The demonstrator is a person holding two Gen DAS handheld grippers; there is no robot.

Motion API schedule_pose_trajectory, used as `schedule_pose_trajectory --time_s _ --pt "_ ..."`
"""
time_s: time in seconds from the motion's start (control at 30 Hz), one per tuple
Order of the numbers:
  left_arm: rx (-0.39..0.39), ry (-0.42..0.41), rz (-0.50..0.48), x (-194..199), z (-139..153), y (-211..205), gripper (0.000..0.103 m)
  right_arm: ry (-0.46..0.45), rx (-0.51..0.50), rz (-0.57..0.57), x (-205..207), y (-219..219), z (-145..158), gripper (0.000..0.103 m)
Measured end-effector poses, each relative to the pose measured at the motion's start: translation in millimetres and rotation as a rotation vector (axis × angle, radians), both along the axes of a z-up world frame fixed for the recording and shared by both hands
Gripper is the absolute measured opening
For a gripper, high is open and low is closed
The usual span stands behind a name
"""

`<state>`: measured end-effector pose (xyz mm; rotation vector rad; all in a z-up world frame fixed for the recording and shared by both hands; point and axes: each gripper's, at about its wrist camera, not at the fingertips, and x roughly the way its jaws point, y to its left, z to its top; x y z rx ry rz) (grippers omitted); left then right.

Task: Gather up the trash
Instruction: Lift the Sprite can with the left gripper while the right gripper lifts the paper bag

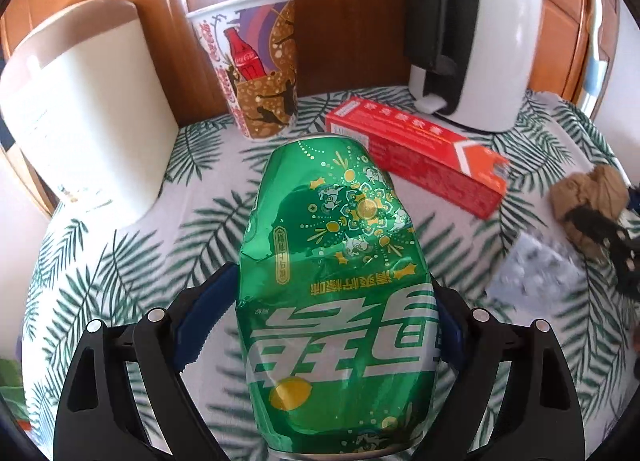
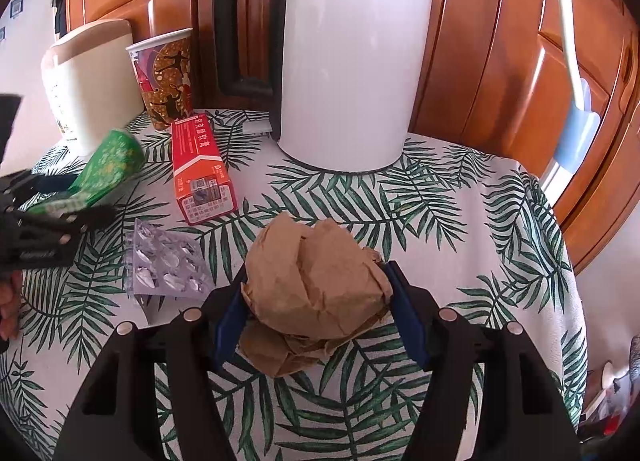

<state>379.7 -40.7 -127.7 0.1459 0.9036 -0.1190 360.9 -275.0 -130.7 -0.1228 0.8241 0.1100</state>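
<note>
My left gripper (image 1: 334, 293) is shut on a crushed green soda can (image 1: 336, 269) and holds it over the leaf-print tablecloth (image 1: 120, 261); the can also shows in the right wrist view (image 2: 110, 165). My right gripper (image 2: 316, 293) is shut on a crumpled brown paper ball (image 2: 316, 277), which also shows in the left wrist view (image 1: 588, 197). A red carton (image 1: 416, 157) lies on the table, as does an empty silver blister pack (image 2: 166, 265). A printed paper cup (image 1: 260, 65) stands at the back.
A white kettle (image 2: 352, 49) with a black handle stands at the back of the table. A cream container (image 1: 80, 101) stands at the back left. Wooden cabinet doors (image 2: 500, 41) rise behind the table. The table's right edge (image 2: 568, 261) drops off.
</note>
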Motion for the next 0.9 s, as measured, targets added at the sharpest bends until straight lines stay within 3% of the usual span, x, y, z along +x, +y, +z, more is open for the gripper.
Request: schedule_pose_trajectory --time_s 0.4,0.9 --pt "0.001 -0.020 0.014 -39 5 7 0.087 0.008 -0.042 0.002 1 6 -3 0.067" --pt "-0.029 -0.051 0.020 -57 12 11 0.087 -0.028 0.001 -0.035 -14 3 8 0.056"
